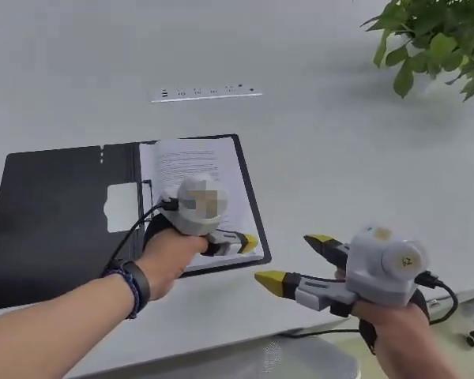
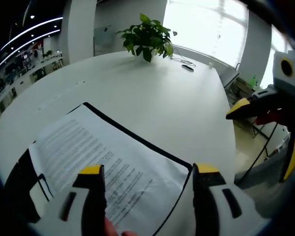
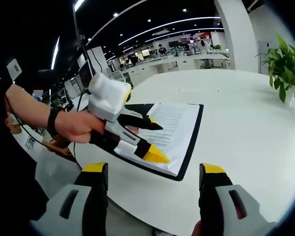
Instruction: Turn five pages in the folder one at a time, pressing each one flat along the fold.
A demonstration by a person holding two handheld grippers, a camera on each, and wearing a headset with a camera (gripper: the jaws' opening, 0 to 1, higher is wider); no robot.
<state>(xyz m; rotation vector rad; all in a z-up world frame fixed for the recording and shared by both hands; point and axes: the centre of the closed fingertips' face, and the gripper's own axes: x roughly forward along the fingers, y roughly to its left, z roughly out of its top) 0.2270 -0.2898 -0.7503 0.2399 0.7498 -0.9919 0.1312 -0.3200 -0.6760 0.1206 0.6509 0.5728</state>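
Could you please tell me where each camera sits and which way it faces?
Head view: on the person's head, looking down at the folder on the table; both forearms show.
Left gripper view: on the left gripper, looking over the page toward the plant; its own fingers show.
Right gripper view: on the right gripper, facing the left gripper and the hand holding it.
Both gripper views share the page and plant.
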